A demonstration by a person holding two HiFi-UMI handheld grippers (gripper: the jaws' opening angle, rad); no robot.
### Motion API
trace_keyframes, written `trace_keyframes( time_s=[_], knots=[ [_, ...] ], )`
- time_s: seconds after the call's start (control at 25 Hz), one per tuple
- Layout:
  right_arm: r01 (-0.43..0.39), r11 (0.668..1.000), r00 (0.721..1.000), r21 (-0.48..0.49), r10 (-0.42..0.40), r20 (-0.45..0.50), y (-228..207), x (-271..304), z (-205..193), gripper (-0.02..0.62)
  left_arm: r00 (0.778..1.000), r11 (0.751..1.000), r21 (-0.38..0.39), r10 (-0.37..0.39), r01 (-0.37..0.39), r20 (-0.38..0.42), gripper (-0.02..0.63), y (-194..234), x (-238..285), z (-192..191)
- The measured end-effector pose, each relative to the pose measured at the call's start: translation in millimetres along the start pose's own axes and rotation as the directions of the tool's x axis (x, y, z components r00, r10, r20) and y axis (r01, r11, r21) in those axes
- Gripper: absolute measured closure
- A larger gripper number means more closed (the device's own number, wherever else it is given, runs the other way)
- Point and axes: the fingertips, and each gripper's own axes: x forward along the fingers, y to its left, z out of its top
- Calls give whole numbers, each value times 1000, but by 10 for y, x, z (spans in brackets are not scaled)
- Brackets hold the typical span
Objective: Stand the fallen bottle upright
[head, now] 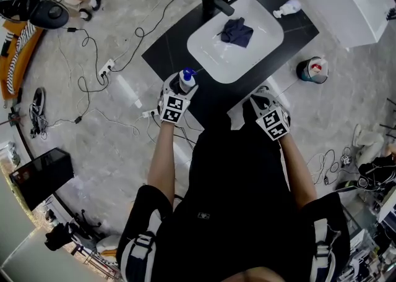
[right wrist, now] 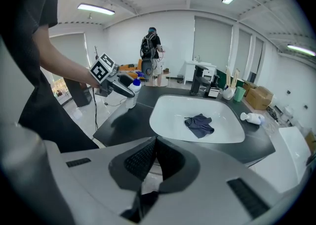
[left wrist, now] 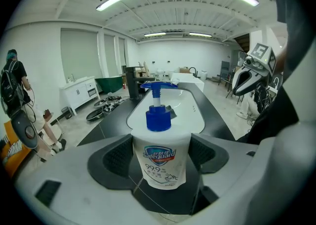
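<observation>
Safeguard pump bottle (left wrist: 159, 157) pinched near upright in left gripper (head: 184, 87), at near-left corner of black counter (head: 167, 49).
Right gripper (right wrist: 154, 150) pressed together, empty; risk judged: release while tilted or close to counter edge, likely topple or fall to floor; counted: two bottles (one held, one white bottle (right wrist: 252, 117) on its side right of basin (head: 204, 52)); one dark cloth (right wrist: 200, 124) in basin.
</observation>
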Motion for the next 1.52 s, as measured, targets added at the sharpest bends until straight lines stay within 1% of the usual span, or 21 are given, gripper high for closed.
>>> trace_keyframes(
  time_s=[0.16, 0.84, 1.24, 1.52],
  knots=[
    [-13, 1000, 1000, -17, 13, 1, 26, 41, 23, 535, 1000, 1000, -12, 15, -15, 18, 265, 7, -71, -15],
    [-49, 997, 999, -66, 49, 1, 177, 115, 142, 535, 999, 997, -59, 48, -47, 19, 265, 19, -320, -182],
    [-57, 995, 998, -77, 56, -6, 258, 108, 116, 535, 999, 997, -57, 45, -45, 7, 265, -51, -343, -249],
    [-57, 995, 998, -83, 58, 2, 273, 98, 156, 535, 998, 996, -70, 57, -56, 11, 265, -59, -340, -252]
  ],
)
